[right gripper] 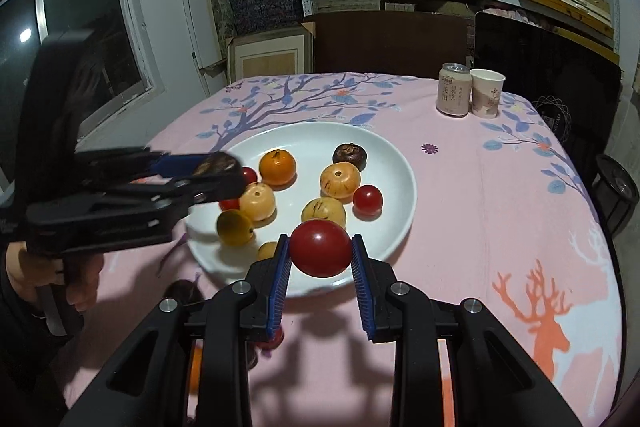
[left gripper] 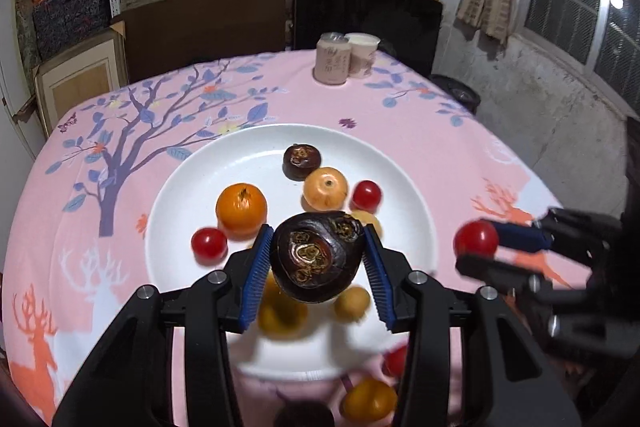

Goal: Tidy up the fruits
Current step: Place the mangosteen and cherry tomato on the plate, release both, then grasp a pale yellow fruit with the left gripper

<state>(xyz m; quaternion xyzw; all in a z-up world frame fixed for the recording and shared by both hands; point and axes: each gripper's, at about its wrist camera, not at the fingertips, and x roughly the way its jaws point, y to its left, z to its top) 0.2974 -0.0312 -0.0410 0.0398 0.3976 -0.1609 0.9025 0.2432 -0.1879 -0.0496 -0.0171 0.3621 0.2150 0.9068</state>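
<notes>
1. Shelves of stacked boxes stand behind the pink tablecloth [left gripper: 280,95]. In the left wrist view, we see the left gripper [left gripper: 318,259] clamped on a dark water chestnut [left gripper: 316,255], held above the near half of the white plate [left gripper: 172,227].
2. This chestnut is squat rather than long. Its short axis tilts toward the camera, and its scarred, ringed face points up and back at us.
3. We judge the step in hand to be carrying both fruits to the plate. We lower each one close to the plate floor before releasing, since round fruit rolls.
4. We choose a bare patch beside the matching fruit: the smaller chestnut [left gripper: 302,161] sits at the far side.
5. In the right wrist view, the right gripper [right gripper: 320,255] is clamped on a cherry tomato [right gripper: 320,247] above the plate's near rim [right gripper: 316,291].
6. This tomato is near-round, so we cannot tell a long axis. No stem end shows.
7. A can [right gripper: 453,91] and paper cup [right gripper: 486,93] stand well apart.
</notes>
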